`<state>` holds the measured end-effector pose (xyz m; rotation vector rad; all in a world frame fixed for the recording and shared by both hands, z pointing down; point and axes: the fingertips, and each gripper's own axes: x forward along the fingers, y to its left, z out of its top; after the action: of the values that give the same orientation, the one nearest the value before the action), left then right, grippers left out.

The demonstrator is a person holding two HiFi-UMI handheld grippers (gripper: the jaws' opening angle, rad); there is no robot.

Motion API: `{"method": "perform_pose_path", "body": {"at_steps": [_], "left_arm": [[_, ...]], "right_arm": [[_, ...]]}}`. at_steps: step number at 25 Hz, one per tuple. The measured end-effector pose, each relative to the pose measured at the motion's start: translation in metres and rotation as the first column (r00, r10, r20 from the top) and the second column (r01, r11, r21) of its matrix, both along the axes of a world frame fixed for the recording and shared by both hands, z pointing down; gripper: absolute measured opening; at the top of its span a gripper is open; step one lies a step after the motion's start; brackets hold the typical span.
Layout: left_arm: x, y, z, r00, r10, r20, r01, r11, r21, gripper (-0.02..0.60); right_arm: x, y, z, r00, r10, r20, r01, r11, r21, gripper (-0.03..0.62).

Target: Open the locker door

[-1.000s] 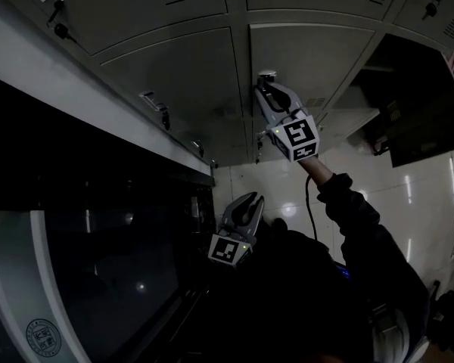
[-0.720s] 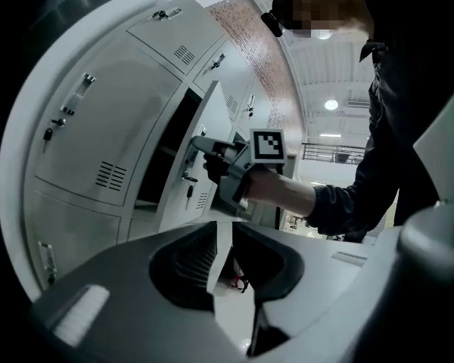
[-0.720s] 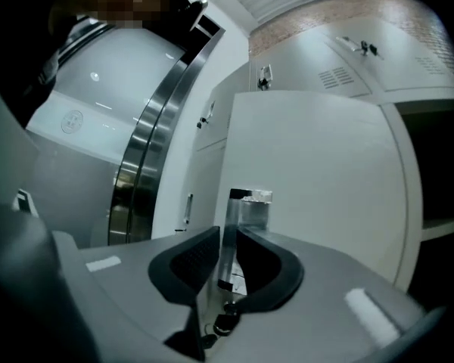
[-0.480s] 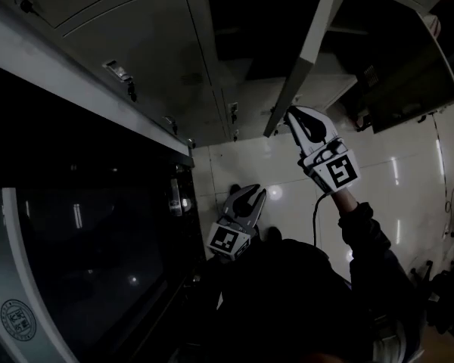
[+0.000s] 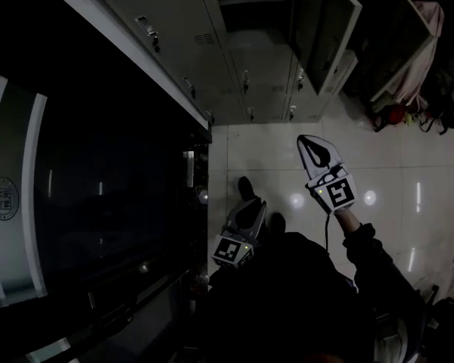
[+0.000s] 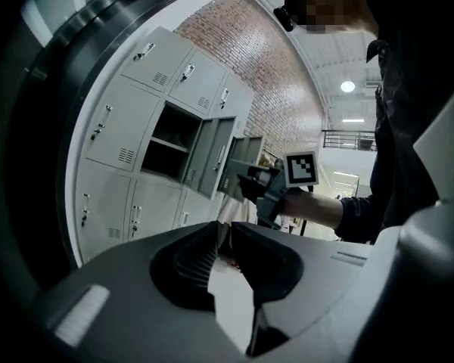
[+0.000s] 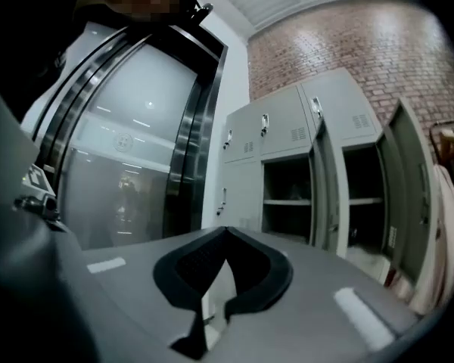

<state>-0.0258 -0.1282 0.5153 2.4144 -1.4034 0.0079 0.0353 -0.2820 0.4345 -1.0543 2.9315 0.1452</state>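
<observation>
Head view shows the grey metal locker door (image 5: 320, 30) standing wide open from the bank of grey steel lockers (image 5: 204, 44), with the dark compartment exposed beside it. The white right gripper (image 5: 305, 140), carrying its black-and-white marker cube, is held out in front of the lockers, well apart from the open door and touching nothing. In its own view the black jaws are pressed together with nothing between them. The white left gripper (image 5: 257, 203) sits farther from the lockers, its jaws meeting at the tips, also empty. Glossy pale floor tiles (image 5: 393, 172) run out from the foot of the lockers.
</observation>
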Motion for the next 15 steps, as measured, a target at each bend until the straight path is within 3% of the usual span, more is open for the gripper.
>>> {"method": "perform_pose_path", "body": {"at_steps": [3,6,11,15], "left_arm": [[0.011,0.034,-0.009,1.000,-0.012,0.020,0.012,1.000,0.002,0.057],[0.017,0.054,-0.019,0.999,-0.017,0.031,0.016,1.000,0.016,0.057],[0.031,0.087,-0.025,0.999,0.016,0.045,-0.017,1.000,0.023,0.057],[0.039,0.135,-0.028,0.999,0.030,0.031,-0.031,0.998,0.046,0.057]], "right_arm": [[0.004,0.073,0.043,0.999,-0.036,0.031,0.041,0.983,-0.180,0.002],[0.006,0.130,0.051,0.996,-0.038,0.083,0.060,0.959,-0.277,0.002],[0.020,0.196,0.035,0.995,-0.014,0.104,0.039,0.970,-0.241,0.002],[0.038,0.244,0.029,0.999,-0.013,0.051,0.022,0.983,-0.184,0.002]]}}
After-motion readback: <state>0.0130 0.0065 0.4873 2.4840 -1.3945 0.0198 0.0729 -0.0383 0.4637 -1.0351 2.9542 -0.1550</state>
